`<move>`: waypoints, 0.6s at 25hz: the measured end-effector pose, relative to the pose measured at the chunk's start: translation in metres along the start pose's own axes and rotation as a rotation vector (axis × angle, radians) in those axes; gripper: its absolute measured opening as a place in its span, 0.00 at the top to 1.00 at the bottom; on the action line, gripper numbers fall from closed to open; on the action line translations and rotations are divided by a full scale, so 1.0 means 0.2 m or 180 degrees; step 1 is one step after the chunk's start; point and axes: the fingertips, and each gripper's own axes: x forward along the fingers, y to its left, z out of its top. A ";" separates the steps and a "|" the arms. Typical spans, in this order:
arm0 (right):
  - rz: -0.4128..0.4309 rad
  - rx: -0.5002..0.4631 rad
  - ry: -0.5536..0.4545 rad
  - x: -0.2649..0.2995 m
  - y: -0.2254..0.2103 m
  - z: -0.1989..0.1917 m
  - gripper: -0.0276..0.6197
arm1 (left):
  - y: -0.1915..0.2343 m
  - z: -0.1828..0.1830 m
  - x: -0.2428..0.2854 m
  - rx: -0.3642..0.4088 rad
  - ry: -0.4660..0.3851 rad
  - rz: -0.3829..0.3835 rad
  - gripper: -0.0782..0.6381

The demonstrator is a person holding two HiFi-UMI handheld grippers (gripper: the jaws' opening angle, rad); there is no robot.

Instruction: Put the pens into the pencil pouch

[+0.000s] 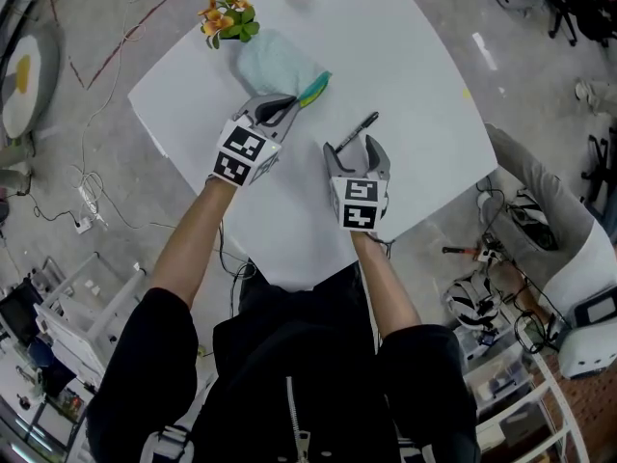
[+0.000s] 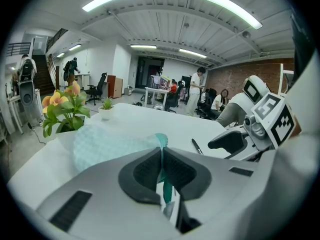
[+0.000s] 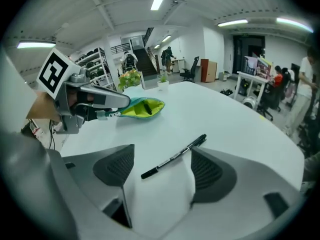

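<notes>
The right gripper point(image 3: 162, 166) has its jaws spread wide with nothing clamped. It's tipped down at the white desk point(image 1: 405, 66). The pen point(image 3: 175, 156), a black one, lies flat on the desk and runs diagonally across the gap between those jaws. Its far end is just beside the tip of the right-hand jaw. Its near end sits inside the gap, closer to the middle and clear of the left-hand jaw. Neither pad is pressing on it as far as I can see. From the head view, the pen angles away from the person, with its near end down between the jaw tips.

The left gripper point(image 1: 289, 107) is the opposite: jaws closed tight, pinching the teal edge of the pouch point(image 1: 275, 64). In the left gripper view that teal strip runs right through the seam between the two pads. The pouch itself is a pale mint thing lying on the desk beyond the jaws. In the right gripper view its mouth gapes open toward the pen side, showing yellow-green lining. There's something dark inside that I can't make out.

Pen and pouch are apart, with bare desk between them. In the head view the pouch is left of the pen and further from the person. Orange flowers point(image 1: 228, 19) stand just behind the pouch, near the far edge of the desk.
</notes>
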 end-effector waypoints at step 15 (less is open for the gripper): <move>-0.0136 -0.0110 0.0300 0.09 0.03 -0.17 0.41 | 0.03 -0.02 -0.02 0.0007 0.0035 0.0038 0.84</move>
